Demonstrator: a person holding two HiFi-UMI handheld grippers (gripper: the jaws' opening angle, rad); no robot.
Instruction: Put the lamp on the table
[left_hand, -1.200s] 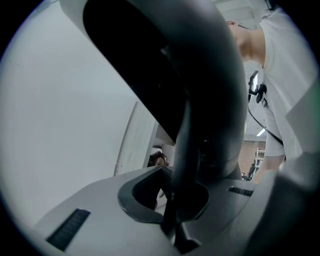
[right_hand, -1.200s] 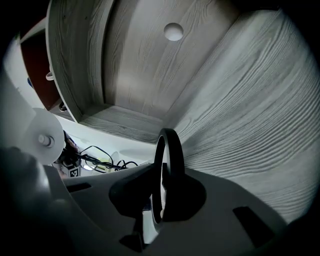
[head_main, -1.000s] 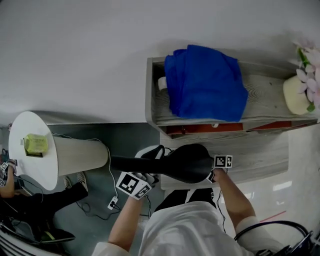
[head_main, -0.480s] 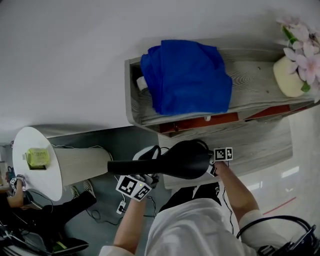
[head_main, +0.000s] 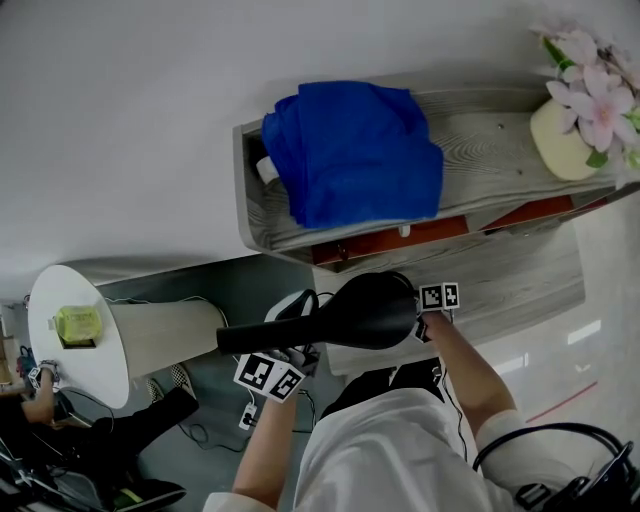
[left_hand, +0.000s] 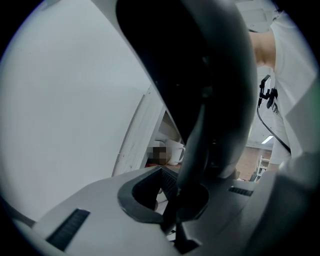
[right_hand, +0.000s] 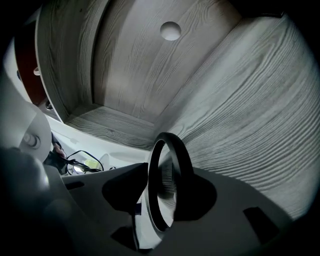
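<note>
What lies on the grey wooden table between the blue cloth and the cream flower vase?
Nothing: the head view shows only the bare wood of the table between the blue cloth and the cream flower vase.

The black lamp (head_main: 370, 312) is off the table, carried in the air and lying almost level. Its broad, rounded end is to the right and its thin neck tapers to the left. It hangs before the near edge of the grey wood-grain table (head_main: 500, 170), toward the left corner.
</note>
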